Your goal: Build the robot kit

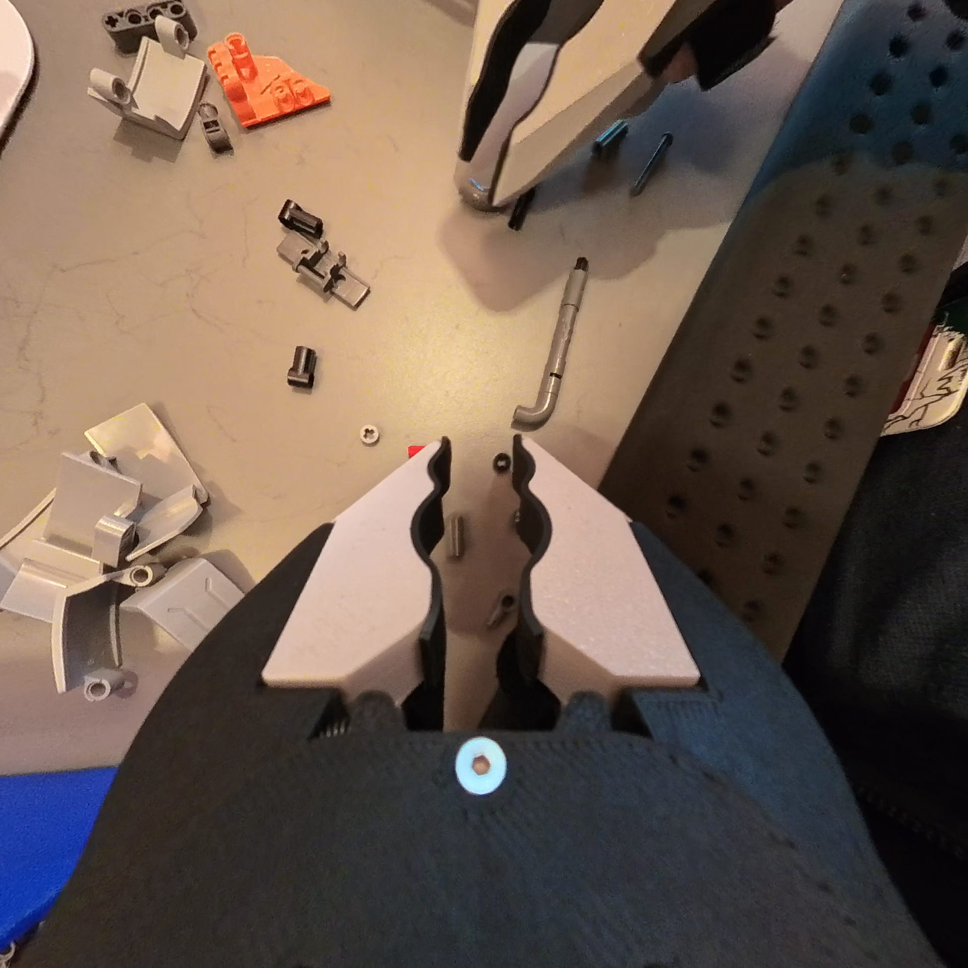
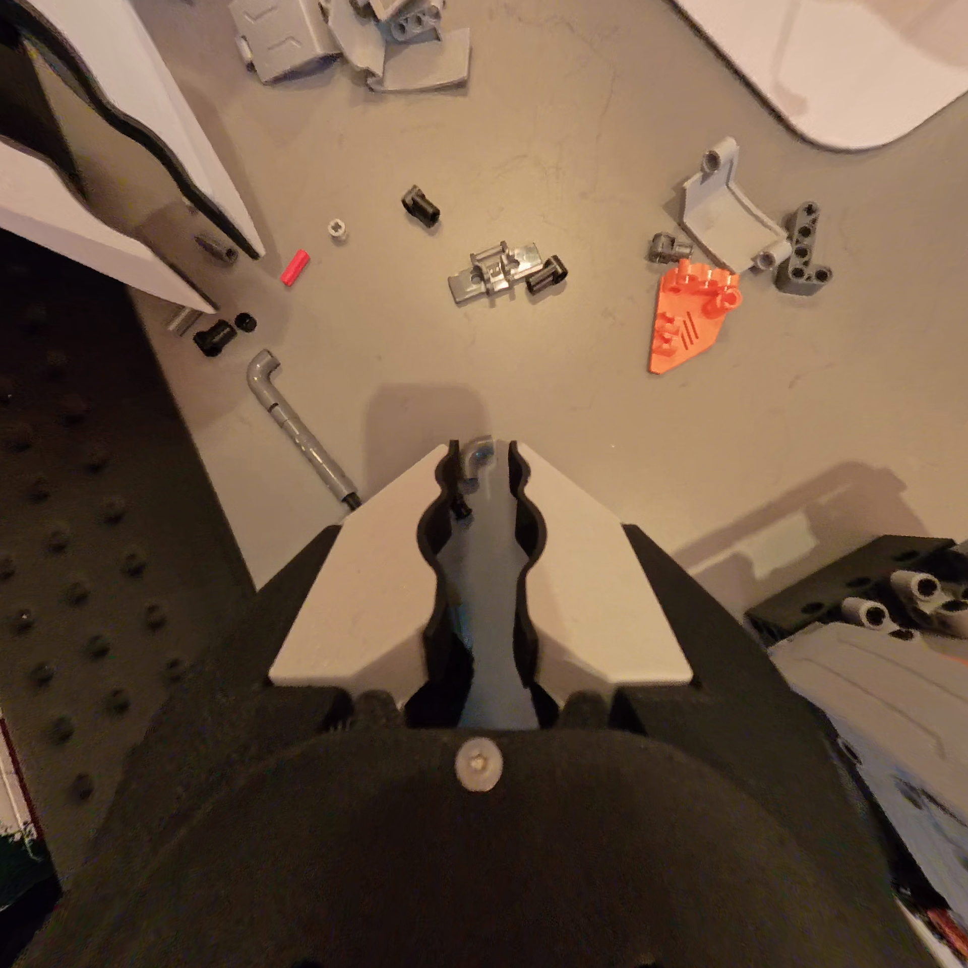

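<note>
My left gripper [image 1: 481, 451] is open and empty, low over the grey tabletop [image 1: 157, 314]. A small black ring [image 1: 501, 462] and two dark pins [image 1: 456, 535] lie on the table between its fingers. It also shows at the upper left of the right wrist view [image 2: 233, 280]. My right gripper [image 2: 481, 453] is open, with a small grey elbow piece [image 2: 475, 462] between its fingertips, against the left finger and clear of the right one. The right gripper also shows at the top of the left wrist view [image 1: 492, 196]. A grey L-shaped axle [image 1: 560, 345] lies between the two grippers.
Loose parts lie about: an orange panel [image 2: 691, 319], a grey track link [image 2: 495, 273], a black connector [image 2: 420, 206], a red pin [image 2: 295, 267] and grey curved panels [image 1: 105, 565]. A black perforated mat [image 1: 785, 366] borders the table. A white tray [image 2: 838, 63] and a part-built model [image 2: 890, 655] lie to the right. One gripper's finger ends stand about 11 cm off the other's. From the left gripper's tips to the grey L-shaped axle [image 1: 560, 345] is close to 5 cm.
</note>
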Demonstrator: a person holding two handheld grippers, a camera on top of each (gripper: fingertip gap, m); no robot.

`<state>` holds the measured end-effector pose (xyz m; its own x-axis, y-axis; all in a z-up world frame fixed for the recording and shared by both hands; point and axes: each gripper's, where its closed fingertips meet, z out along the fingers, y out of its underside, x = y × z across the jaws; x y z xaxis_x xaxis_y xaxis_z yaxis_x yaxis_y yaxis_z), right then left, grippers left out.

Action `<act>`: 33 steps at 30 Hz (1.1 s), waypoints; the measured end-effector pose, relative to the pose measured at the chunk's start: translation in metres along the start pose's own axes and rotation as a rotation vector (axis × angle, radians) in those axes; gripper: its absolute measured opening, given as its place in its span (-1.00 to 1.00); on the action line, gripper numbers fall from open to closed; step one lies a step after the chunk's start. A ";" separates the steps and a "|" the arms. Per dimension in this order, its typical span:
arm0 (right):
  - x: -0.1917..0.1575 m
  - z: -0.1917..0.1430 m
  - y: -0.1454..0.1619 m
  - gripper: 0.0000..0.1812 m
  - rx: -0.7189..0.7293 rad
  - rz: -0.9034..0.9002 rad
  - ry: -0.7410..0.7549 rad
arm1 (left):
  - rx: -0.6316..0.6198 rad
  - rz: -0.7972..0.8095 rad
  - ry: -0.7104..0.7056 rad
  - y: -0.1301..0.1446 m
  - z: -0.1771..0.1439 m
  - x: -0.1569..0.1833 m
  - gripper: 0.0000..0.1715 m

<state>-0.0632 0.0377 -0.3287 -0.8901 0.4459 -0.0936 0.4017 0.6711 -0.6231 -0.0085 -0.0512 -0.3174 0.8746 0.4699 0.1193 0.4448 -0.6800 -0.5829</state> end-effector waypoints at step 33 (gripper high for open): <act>-0.041 -0.022 0.042 -0.81 -0.132 -0.289 -0.203 | -0.031 0.106 0.087 -0.008 0.014 0.024 -0.72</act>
<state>-0.0050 0.0602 -0.3339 -0.9901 0.1094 -0.0882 0.1398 0.8285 -0.5422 0.0061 -0.0267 -0.3217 0.9299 0.3449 0.1279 0.3534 -0.7413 -0.5706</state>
